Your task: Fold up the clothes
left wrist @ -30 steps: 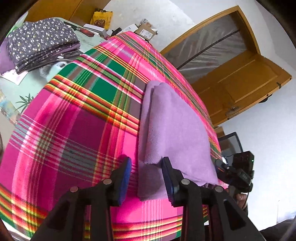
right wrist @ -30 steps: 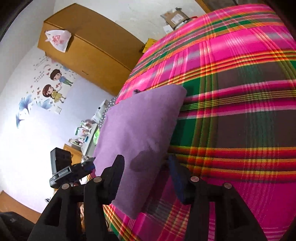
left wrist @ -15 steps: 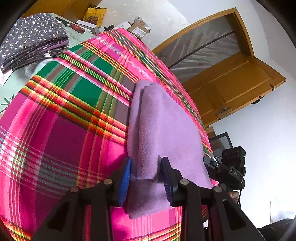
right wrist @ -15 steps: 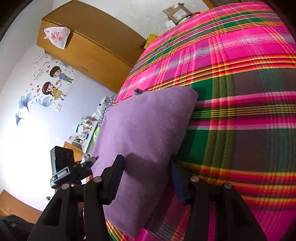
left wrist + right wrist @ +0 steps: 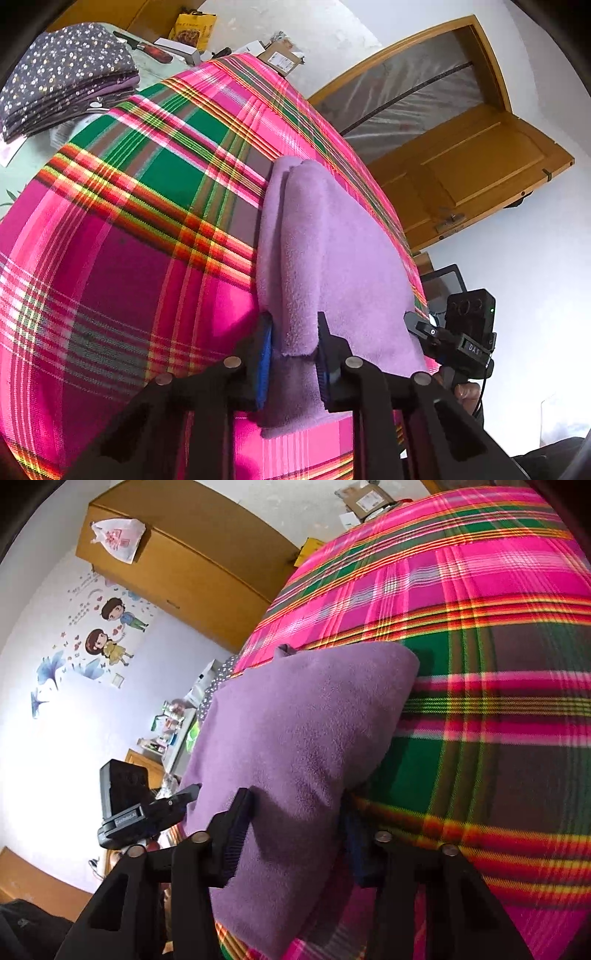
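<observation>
A folded purple garment [image 5: 332, 251] lies on the pink and green plaid cloth [image 5: 129, 258] that covers the table. My left gripper [image 5: 293, 354] is at the garment's near edge. Its jaws are closing, and the blue pads pinch a raised fold of the fabric between them. In the right wrist view the same garment [image 5: 303, 716] bulges over my right gripper [image 5: 297, 823], which straddles its near corner. Those jaws are also closing, still wide, with thick fabric filling the gap; the right finger is mostly hidden. The plaid cloth [image 5: 498, 701] stretches away to the right.
A pile of folded dotted clothes [image 5: 62, 74] sits at the table's far left, with boxes [image 5: 280, 59] and small items behind it. A wooden door [image 5: 480, 170] stands open on the right. A wooden cabinet [image 5: 192, 561] hangs on the wall.
Both grippers have slid forward over the garment's near edge. The left jaws have narrowed onto a fold of the fabric. The right jaws have come in slightly.
</observation>
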Demonstrator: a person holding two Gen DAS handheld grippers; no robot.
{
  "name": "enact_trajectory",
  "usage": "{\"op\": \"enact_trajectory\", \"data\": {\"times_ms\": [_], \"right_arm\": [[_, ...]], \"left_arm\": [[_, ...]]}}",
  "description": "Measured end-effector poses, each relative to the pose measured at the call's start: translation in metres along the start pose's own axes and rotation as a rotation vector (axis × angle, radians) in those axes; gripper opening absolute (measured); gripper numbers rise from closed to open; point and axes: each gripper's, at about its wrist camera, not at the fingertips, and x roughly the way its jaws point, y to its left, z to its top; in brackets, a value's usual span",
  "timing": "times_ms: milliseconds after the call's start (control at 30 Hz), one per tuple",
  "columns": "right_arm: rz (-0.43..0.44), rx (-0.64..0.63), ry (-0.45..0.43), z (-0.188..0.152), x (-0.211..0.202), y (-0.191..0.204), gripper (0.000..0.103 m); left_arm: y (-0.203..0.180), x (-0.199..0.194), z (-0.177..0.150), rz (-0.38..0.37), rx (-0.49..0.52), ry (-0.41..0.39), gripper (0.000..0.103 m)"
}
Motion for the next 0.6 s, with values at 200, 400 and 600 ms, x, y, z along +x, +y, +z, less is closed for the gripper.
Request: {"op": "enact_trajectory", "data": {"times_ms": [200,400,600], "right_arm": [[-0.005,-0.035,-0.040,0.000,-0.008,0.007,0.029],[-0.008,-0.075,-0.071,0.004,-0.017,0.016,0.026],[-0.011,-0.115,-0.105,0.009,-0.031,0.023,0.026]], "left_arm": [[-0.013,-0.010,0.000,0.023,0.050,-0.021,0.017],[-0.031,-0.020,0.003,0.016,0.100,-0.051,0.017],[-0.048,-0.024,0.009,0.007,0.133,-0.073,0.017]]}}
